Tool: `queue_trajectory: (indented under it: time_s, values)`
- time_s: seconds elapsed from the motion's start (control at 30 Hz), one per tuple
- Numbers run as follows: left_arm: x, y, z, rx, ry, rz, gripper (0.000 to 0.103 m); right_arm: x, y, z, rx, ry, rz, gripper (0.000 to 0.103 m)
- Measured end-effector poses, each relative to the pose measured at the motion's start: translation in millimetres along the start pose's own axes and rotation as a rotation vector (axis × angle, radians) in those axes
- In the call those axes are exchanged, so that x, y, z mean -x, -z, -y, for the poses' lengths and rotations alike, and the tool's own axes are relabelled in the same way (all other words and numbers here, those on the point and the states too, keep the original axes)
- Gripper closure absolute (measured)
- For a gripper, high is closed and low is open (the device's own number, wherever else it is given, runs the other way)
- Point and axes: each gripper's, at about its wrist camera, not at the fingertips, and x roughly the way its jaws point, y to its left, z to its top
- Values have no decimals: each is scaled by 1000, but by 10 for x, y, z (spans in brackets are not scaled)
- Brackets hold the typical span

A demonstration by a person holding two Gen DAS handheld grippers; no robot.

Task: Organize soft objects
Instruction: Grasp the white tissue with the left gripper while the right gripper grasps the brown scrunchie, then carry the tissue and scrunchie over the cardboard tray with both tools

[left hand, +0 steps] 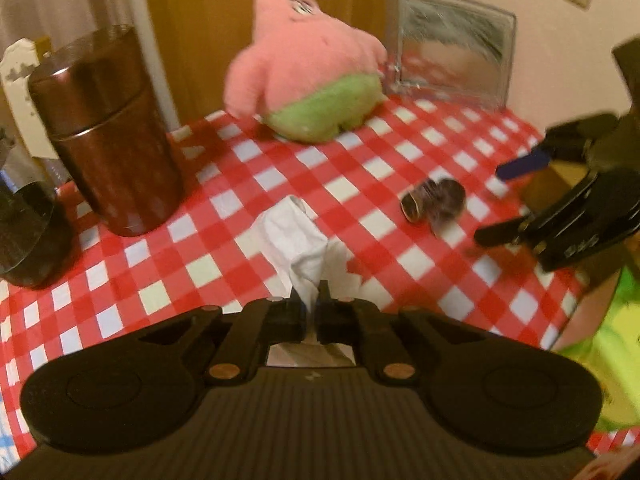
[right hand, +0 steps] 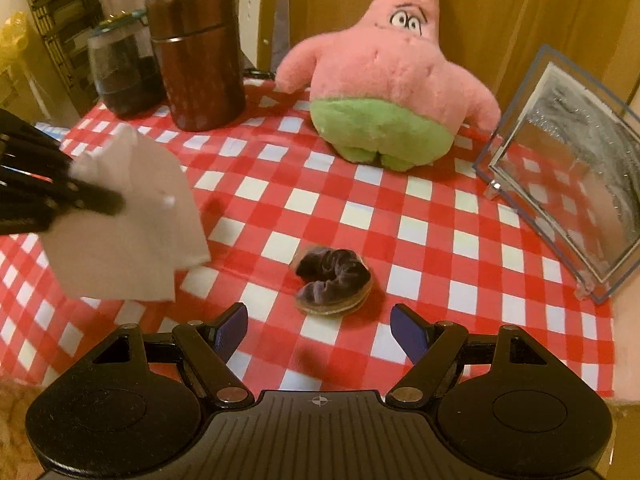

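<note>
My left gripper (left hand: 311,300) is shut on a white tissue (left hand: 298,236) and holds it above the checked table; from the right wrist view the tissue (right hand: 132,220) hangs from the left gripper (right hand: 114,200) at the left. My right gripper (right hand: 318,328) is open, its blue pads either side of and just short of a dark purple velvet scrunchie (right hand: 332,276) lying on the cloth; the scrunchie also shows in the left wrist view (left hand: 434,200), with the right gripper (left hand: 492,204) beside it. A pink and green star plush (right hand: 384,92) sits upright at the back, also visible in the left wrist view (left hand: 308,68).
A brown cylindrical canister (right hand: 196,56) and a dark glass jar (right hand: 120,76) stand at the back left. A clear acrylic photo frame (right hand: 568,160) leans at the right. The red and white checked tablecloth (right hand: 432,240) ends at the front and right edges.
</note>
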Motion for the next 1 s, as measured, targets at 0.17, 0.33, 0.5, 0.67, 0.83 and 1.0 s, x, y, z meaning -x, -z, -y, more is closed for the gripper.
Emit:
queue_trajectory:
  time_s: [0.17,0.33,0.5,0.67,0.83,1.0]
  values:
    - [-3,19,-53,43,16,11,99,-226,-75,89,-56,11,-23,25]
    - [-2,58,-50,62,29,15,99,-360,-138,190,-143,6,-21,29]
    - [9,86,-55,78,34,18,99,-466,-153,167,-141,27,-40,71]
    - [76,86,-48,91,38,22,99,-318,-132,83,-117,66,-6,92]
    - [266,28,-7,94,29,33,99,0,-128,-11,-101,48,28,93]
    - [604,-57,90,93,18,56,99,448,-40,-130,-111,17,65,93]
